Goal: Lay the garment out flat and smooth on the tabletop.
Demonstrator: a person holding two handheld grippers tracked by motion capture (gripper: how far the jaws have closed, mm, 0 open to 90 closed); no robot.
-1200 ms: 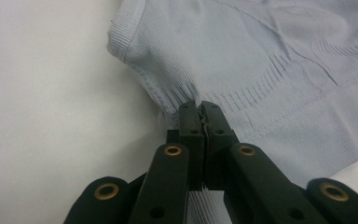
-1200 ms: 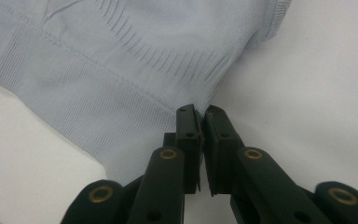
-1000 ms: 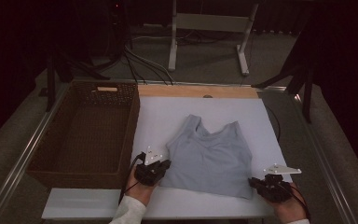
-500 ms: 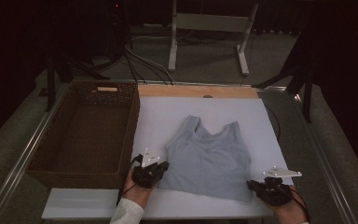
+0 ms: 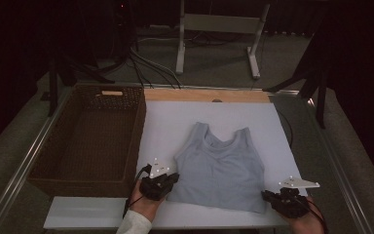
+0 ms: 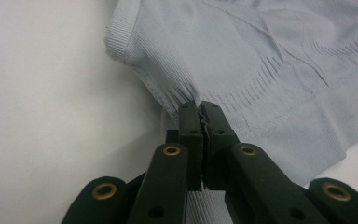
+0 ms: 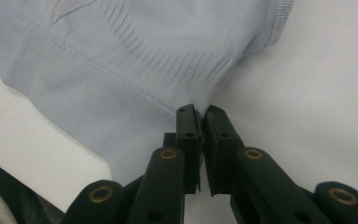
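Observation:
A pale blue tank top (image 5: 219, 168) lies flat on the white table (image 5: 175, 126), straps toward the far side, hem toward me. My left gripper (image 5: 168, 179) is at the hem's left corner; in the left gripper view its jaws (image 6: 199, 106) are shut on the ribbed edge of the tank top (image 6: 270, 70). My right gripper (image 5: 268, 196) is at the hem's right corner. Seen in the right gripper view, it (image 7: 200, 112) is shut on the edge of the tank top (image 7: 121, 56).
A brown wicker basket (image 5: 90, 144) stands at the table's left side, right beside my left hand. A wooden strip (image 5: 207, 95) runs along the far edge. A metal stand (image 5: 219, 34) and cables lie on the floor beyond.
Both hands have stayed nearly still at the hem corners. The tank top lies as before.

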